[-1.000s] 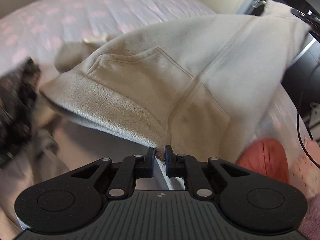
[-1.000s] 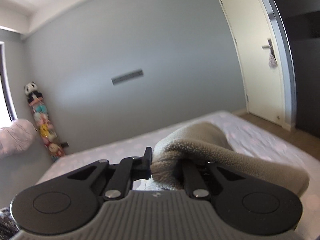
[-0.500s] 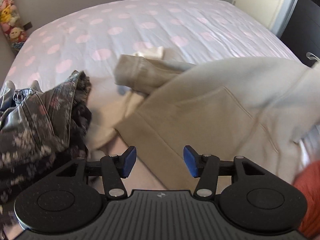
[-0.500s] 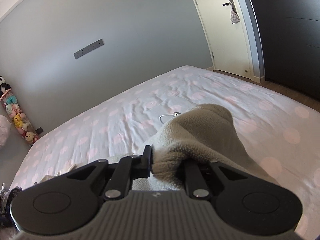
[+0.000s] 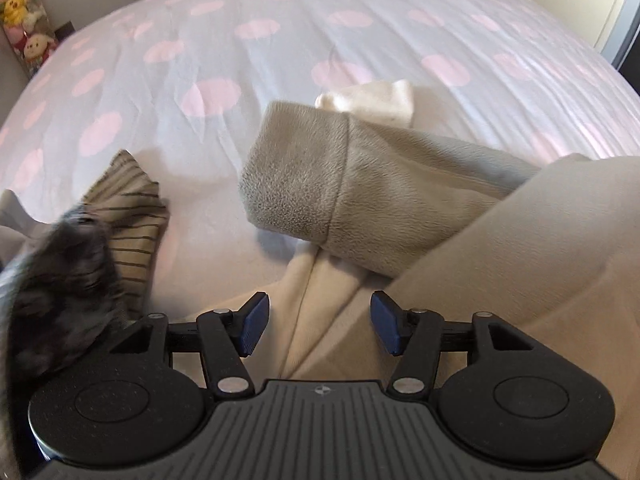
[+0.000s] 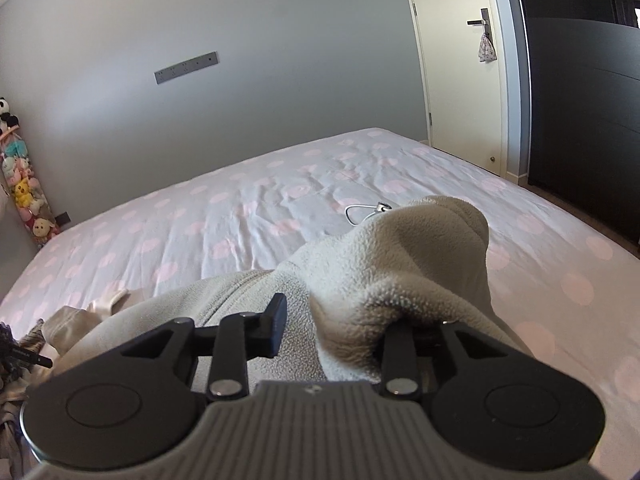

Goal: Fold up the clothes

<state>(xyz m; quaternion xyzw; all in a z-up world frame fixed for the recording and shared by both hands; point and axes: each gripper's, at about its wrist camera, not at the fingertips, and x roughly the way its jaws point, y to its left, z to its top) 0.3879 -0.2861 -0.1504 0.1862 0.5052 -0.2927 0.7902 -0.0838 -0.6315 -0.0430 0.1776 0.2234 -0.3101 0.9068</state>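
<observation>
A beige fleece hoodie lies on the pink-dotted bed sheet, its sleeve cuff turned toward me. My left gripper hovers low over cream fabric beside that cuff. Its jaws are opening, blue pads wide apart, pressing on nothing. In the right wrist view a bunch of the hoodie's fleece drapes over the right finger of my right gripper. Those jaws are opening too; the left finger stands clear of the fleece and the other is hidden under it.
A dark patterned garment and a striped one lie at the left. A small white cloth sits beyond the cuff. A wire loop rests on the sheet. Plush toys, a door and a dark wardrobe border the bed.
The left gripper let go of the hoodie's hem, opened and dropped toward the bed by the sleeve cuff. The right gripper sank with the fleece and its fingers have parted.
</observation>
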